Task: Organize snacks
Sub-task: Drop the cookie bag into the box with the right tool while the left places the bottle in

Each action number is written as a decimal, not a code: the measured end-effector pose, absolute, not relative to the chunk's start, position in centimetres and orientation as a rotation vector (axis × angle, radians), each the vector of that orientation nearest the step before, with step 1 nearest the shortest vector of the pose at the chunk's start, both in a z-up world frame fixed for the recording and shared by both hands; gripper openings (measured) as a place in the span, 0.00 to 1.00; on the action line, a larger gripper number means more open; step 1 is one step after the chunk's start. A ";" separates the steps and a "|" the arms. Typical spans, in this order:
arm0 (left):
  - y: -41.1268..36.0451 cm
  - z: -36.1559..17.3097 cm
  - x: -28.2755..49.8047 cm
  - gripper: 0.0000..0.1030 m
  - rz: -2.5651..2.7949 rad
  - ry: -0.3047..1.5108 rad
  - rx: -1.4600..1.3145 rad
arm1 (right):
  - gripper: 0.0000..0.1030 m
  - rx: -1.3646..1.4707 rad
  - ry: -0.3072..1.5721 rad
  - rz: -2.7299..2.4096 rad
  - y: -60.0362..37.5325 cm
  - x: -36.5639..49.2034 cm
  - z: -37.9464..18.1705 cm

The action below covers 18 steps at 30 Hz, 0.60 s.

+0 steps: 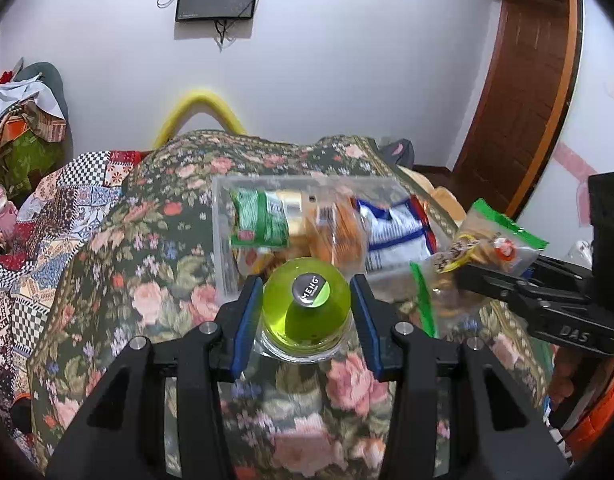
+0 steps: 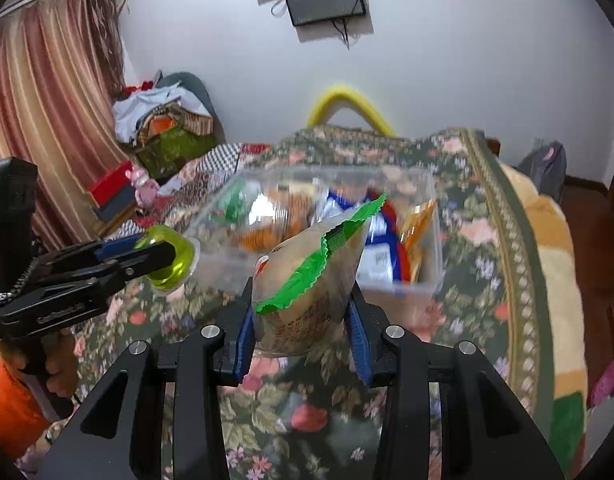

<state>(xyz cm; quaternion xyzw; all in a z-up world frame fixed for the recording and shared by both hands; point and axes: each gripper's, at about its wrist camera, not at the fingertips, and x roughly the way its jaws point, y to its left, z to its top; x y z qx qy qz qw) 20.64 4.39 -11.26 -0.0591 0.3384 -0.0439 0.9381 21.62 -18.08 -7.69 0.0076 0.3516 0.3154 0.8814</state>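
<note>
Risk sits mostly with the green jelly cup point(image 1: 306, 309), pinched by its rounded dome between the blue pads of the left gripper point(image 1: 306, 312): smooth, curved plastic could squirt out of that grip if the squeeze shifts, and it would drop onto the floral blanket point(image 1: 155, 264) just short of the clear plastic bin point(image 1: 223, 248). The right gripper point(image 2: 301, 316) is clamped on a green-edged snack packet point(image 2: 311, 276), a soft pouch that may fold or slide in the jaws. Both loads hang just before the bin's near wall, and the two tools stand close side by side, so a shared approach could knock them together or nudge the light bin across the soft, uneven bedding. Room inside looks tight; the bin already holds a green packet point(image 1: 259, 220), orange biscuits point(image 1: 339, 236) and a blue-and-white pack point(image 1: 395, 232), with the freest space apparently near its front.
</note>
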 end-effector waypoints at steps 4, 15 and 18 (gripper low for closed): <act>5.0 -10.7 22.0 0.43 -0.072 0.674 -0.130 | 0.36 0.034 0.697 0.649 -18.0 22.7 -6.5; 5.5 -12.1 25.8 0.43 -0.041 0.696 -0.125 | 0.36 0.011 0.645 0.589 -15.7 26.7 -5.4; 5.7 -12.8 26.6 0.43 -0.039 0.713 -0.129 | 0.36 0.009 0.658 0.572 -14.9 28.2 -5.8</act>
